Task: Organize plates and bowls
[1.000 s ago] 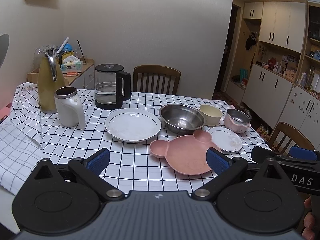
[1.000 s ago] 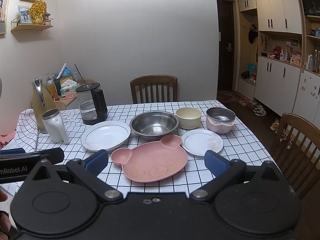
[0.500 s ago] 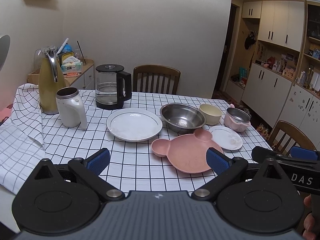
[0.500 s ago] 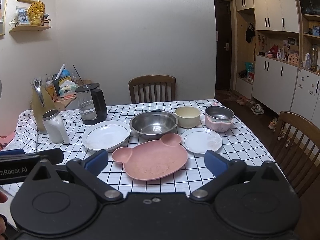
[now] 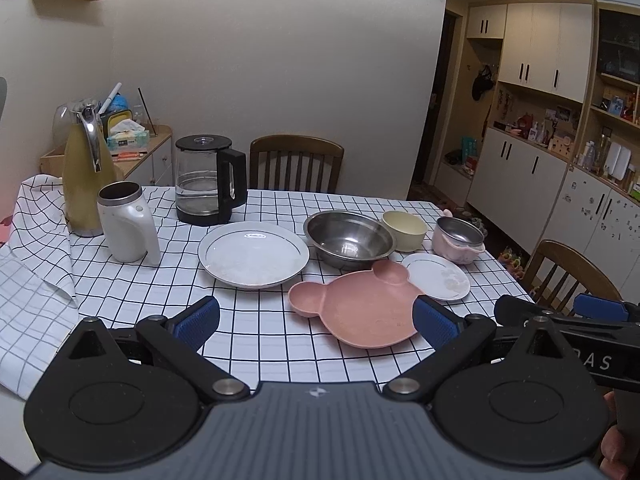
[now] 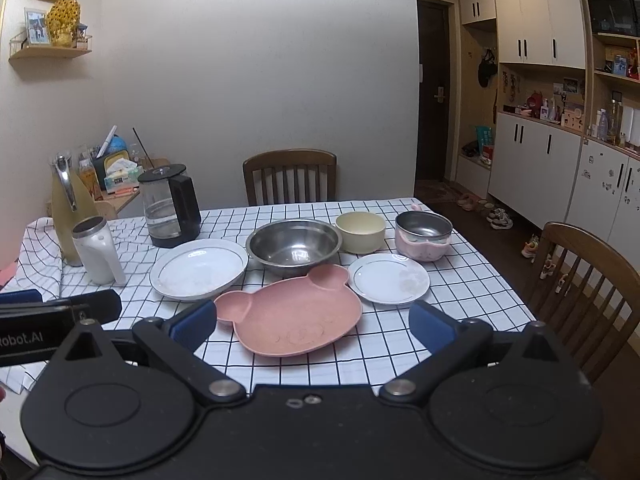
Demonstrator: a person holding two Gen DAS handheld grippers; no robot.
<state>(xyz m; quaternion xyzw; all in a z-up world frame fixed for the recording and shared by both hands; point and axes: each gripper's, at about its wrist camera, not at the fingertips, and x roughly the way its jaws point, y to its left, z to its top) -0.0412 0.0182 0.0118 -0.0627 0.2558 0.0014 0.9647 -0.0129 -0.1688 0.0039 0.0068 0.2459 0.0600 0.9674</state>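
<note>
Now, change since a second ago: your two views have shifted only a little; every dish sits where it sat, and neither tool has closed.
Left gripper point(image 5: 316, 322): you hold it short of the near table edge, blue-padded fingers spread wide apart, nothing between them.
Right gripper point(image 6: 313, 326): same pose, fingers wide apart and empty, level with the left one beside it.
Pink bear-shaped plate point(image 6: 291, 323): matte plastic, two round ear wells, faint face moulded in the middle; nearest dish to you, its far ear touching or just under the steel bowl's side.
Large white round plate point(image 6: 199, 268): glossy ceramic with a thin dark rim line, left of the pink plate.
Small white round plate point(image 6: 389, 278): same ceramic style, faint print on it, right of the pink plate.
Wide stainless-steel bowl point(image 6: 294, 245): shiny, shallow, behind the pink plate.
Cream round bowl point(image 6: 360, 231): smooth, straight-sided, just right of the steel bowl.
Pink steel-lined bowl point(image 6: 423, 235): small handle tab, farthest right.
Table point(image 5: 256, 328): white cloth with a black grid, rumpled at the left.
Glass kettle with black lid point(image 5: 206, 179), white jug point(image 5: 127, 228), yellow thermos point(image 5: 85, 172): grouped on the left.
</note>
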